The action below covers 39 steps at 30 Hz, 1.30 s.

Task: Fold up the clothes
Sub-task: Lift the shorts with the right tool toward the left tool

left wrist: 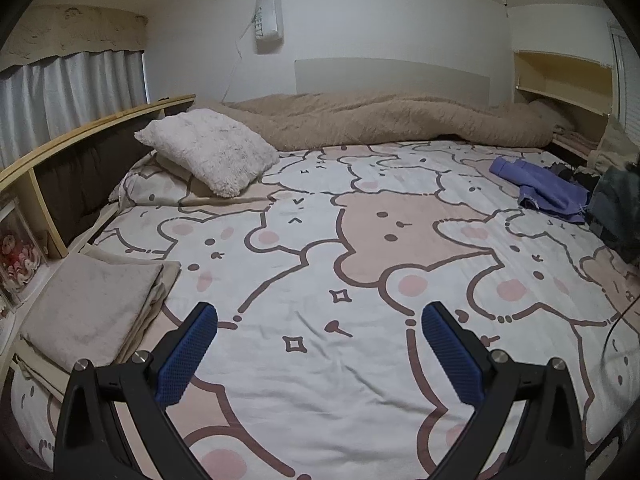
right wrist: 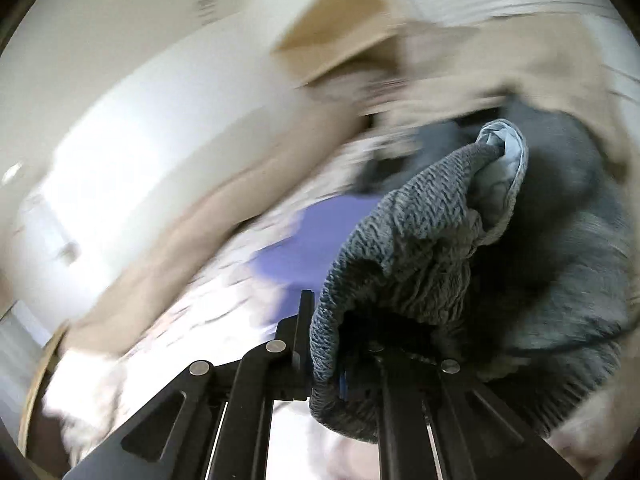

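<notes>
My left gripper (left wrist: 320, 320) is open and empty, hovering over the bear-print bedsheet (left wrist: 360, 380). A folded beige cloth (left wrist: 92, 308) lies at its left. A purple garment (left wrist: 540, 188) lies crumpled at the far right of the bed, next to a dark pile of clothes (left wrist: 612, 208). In the right wrist view my right gripper (right wrist: 332, 344) is shut on a grey-blue knitted garment (right wrist: 400, 248), which drapes over its fingers and hides the tips. The rest of that view is motion-blurred; the purple garment (right wrist: 312, 240) shows behind.
A fluffy white pillow (left wrist: 208, 148) and a bunched tan blanket (left wrist: 380, 120) lie at the bed's far side. A wooden headboard shelf (left wrist: 80, 160) runs along the left. Shelving (left wrist: 560, 84) stands at the back right.
</notes>
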Motion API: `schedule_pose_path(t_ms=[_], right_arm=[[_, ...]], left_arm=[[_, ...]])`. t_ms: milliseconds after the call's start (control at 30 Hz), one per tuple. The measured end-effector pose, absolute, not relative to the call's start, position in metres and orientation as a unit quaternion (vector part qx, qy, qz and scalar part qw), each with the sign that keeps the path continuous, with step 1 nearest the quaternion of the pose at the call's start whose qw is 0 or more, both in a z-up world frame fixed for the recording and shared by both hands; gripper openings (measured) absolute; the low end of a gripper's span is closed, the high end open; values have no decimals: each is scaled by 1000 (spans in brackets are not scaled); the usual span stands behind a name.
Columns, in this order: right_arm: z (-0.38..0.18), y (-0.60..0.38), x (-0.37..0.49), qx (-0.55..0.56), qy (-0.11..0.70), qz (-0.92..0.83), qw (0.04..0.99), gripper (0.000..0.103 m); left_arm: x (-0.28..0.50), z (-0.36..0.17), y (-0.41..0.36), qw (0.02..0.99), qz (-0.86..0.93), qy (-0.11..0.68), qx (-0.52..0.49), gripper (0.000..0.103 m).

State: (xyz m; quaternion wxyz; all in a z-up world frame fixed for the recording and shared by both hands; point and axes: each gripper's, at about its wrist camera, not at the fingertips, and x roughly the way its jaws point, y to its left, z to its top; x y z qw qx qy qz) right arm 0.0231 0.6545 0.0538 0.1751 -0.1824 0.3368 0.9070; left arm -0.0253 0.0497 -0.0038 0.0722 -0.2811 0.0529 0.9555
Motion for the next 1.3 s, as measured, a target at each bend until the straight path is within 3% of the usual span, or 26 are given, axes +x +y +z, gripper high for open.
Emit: schedule_pose_path(t_ms=[333,533,633,933,1100,1300], right_arm=[[80,421,-21,-239,354,880,-209,10],[76,292,-34,-308,351,813,-348,10],[78,245,-45,-330,354,788,-380,10],[97,233,-48,-345,352,786,-374,10],[104,240,-42,-342,352,791,-365,10],[124,254,-31,-326,346,802,-362,10]], left_arm=[[16,11,39,110,967,59,-220,103],[47,11,42,143,969,97,-176,103],[52,3,45,168,965,85,-181,103],[41,-29,80,236,944,23,-231,102],[24,-46,102,271,926,-9,-264,83],[29,-48,126,302,921,-37,-244,82]])
